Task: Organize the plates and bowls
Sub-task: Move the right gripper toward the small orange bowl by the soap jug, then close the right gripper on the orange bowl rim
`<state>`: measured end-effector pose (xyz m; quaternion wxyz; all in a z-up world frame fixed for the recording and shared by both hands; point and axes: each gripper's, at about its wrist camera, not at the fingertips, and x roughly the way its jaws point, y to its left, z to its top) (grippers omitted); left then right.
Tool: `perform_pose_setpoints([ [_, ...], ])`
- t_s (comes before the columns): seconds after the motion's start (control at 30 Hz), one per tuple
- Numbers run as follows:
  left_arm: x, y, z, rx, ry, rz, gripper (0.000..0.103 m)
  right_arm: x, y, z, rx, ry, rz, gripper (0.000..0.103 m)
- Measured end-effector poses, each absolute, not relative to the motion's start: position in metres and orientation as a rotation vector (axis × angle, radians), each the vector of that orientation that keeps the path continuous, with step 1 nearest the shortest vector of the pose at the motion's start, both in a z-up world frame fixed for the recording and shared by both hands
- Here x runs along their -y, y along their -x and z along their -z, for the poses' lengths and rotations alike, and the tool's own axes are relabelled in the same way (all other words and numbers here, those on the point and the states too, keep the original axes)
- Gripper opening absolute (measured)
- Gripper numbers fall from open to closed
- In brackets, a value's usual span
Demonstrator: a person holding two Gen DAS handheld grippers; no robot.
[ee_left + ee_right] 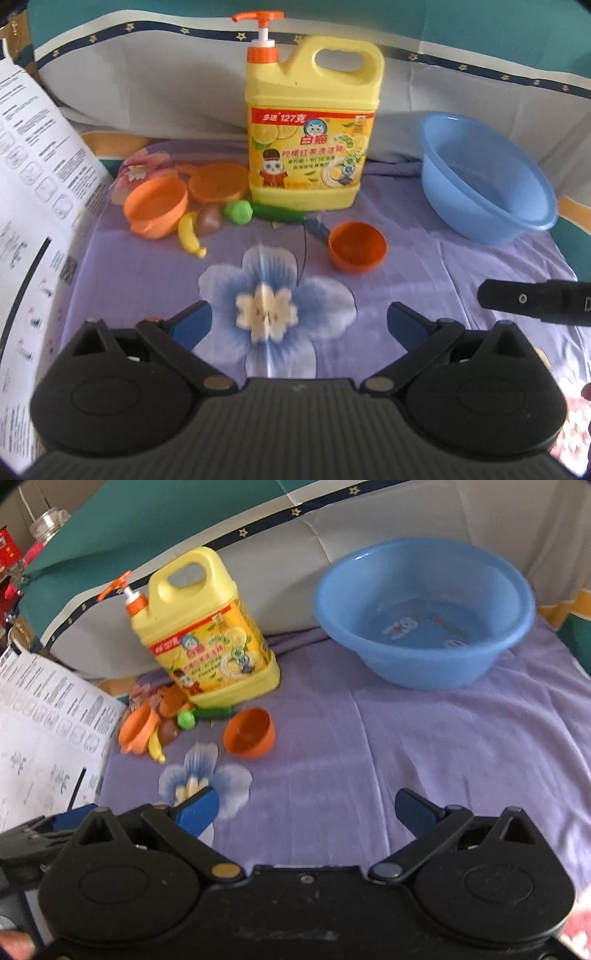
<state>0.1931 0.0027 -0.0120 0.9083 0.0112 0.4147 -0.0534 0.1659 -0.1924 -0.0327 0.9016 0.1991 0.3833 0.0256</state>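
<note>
A small orange bowl (357,246) lies tipped on the purple cloth, ahead of my left gripper (299,319), which is open and empty. It also shows in the right wrist view (249,733). A lighter orange bowl (156,205) and an orange plate (218,182) sit at the left near the yellow detergent jug (312,125). A blue basin (487,177) stands at the right; in the right wrist view the basin (424,609) holds water. My right gripper (308,810) is open and empty, apart from the dishes.
Toy food lies by the jug: a banana (190,236), a brown piece (208,218), a green ball (239,211) and a green cucumber (280,213). A printed paper sheet (37,184) stands along the left edge. The other gripper's tip (535,301) shows at the right.
</note>
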Motion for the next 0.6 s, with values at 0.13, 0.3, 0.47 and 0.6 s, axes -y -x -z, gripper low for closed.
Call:
perform_pose_setpoints([
  [0.13,0.005,-0.226,0.025,-0.845,-0.030,0.107,0.103,0.193,-0.206,0.041,-0.819,-0.438,-0.067,0.089],
  [0.3,0.012,-0.255,0.039,-0.846,-0.024,0.109,0.102,0.191,-0.242,0.052,-0.836,-0.447,-0.079,0.082],
  [0.47,0.021,-0.275,0.055,-0.870,-0.035,0.123,0.095,0.187,-0.273,0.064,-0.852,-0.485,-0.100,0.069],
  [0.6,0.023,-0.286,0.064,-0.887,-0.020,0.134,0.087,0.180,-0.291,0.073,-0.867,-0.513,-0.128,0.051],
])
